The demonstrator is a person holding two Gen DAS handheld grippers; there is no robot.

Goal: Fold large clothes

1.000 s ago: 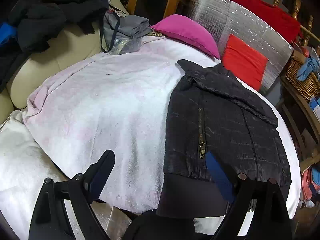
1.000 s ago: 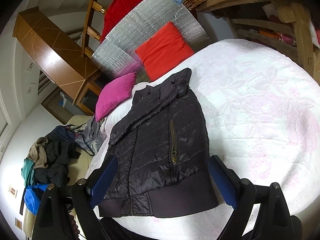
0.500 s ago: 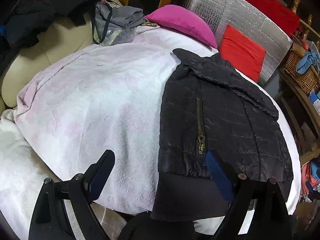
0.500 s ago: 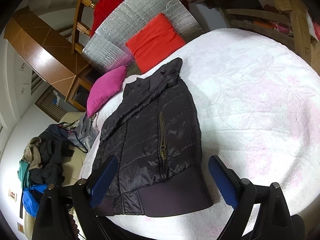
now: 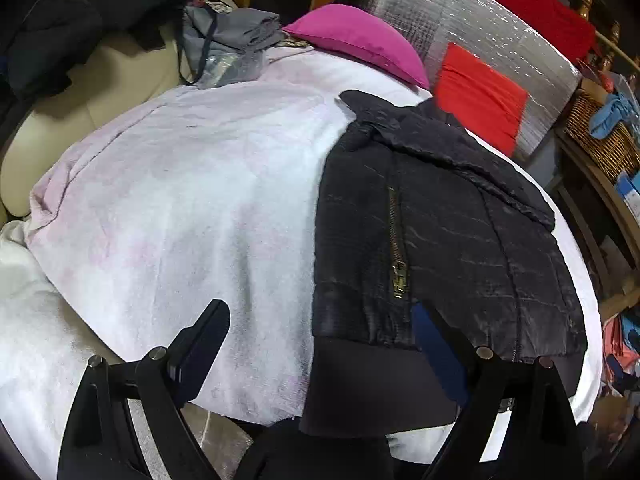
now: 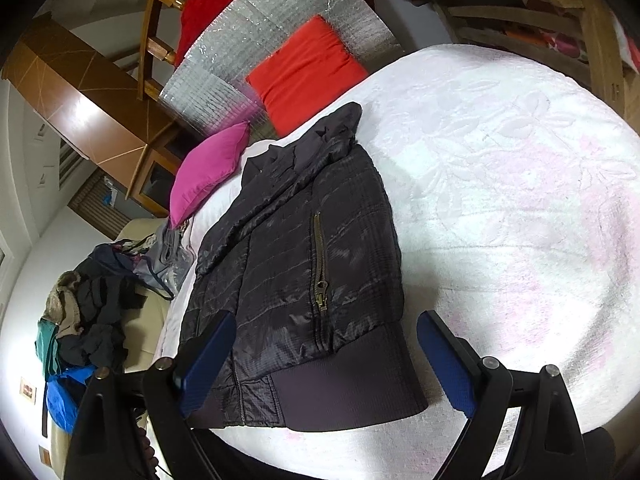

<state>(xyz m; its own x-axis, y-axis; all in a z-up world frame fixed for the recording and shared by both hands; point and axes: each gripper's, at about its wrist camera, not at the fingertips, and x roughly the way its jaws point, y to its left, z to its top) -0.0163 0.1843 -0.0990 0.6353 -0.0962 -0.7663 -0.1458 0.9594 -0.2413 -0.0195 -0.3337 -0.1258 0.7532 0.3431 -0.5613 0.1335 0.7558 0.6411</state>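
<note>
A black quilted jacket (image 5: 440,220) with a brass zip lies flat on the white-pink blanket (image 5: 180,200), collar far, ribbed hem near. My left gripper (image 5: 320,340) hovers open over the hem's left corner: its right finger (image 5: 436,344) is above the hem, its left finger over bare blanket. In the right wrist view the jacket (image 6: 288,240) lies left of centre on the blanket (image 6: 500,200). My right gripper (image 6: 324,360) is open and straddles the hem from above, with nothing pressed between its blue pads.
A pink pillow (image 5: 360,40) and a red cushion (image 5: 476,92) lean at the bed's far end against a silver foil panel (image 5: 480,20). A heap of dark clothes (image 6: 92,300) lies on the cream sofa at left. A wicker basket (image 5: 600,144) and wooden shelves stand at right.
The right gripper has sunk slightly toward the jacket's hem, so the jacket looks a bit larger. The left gripper has hardly moved. Both stay open.
</note>
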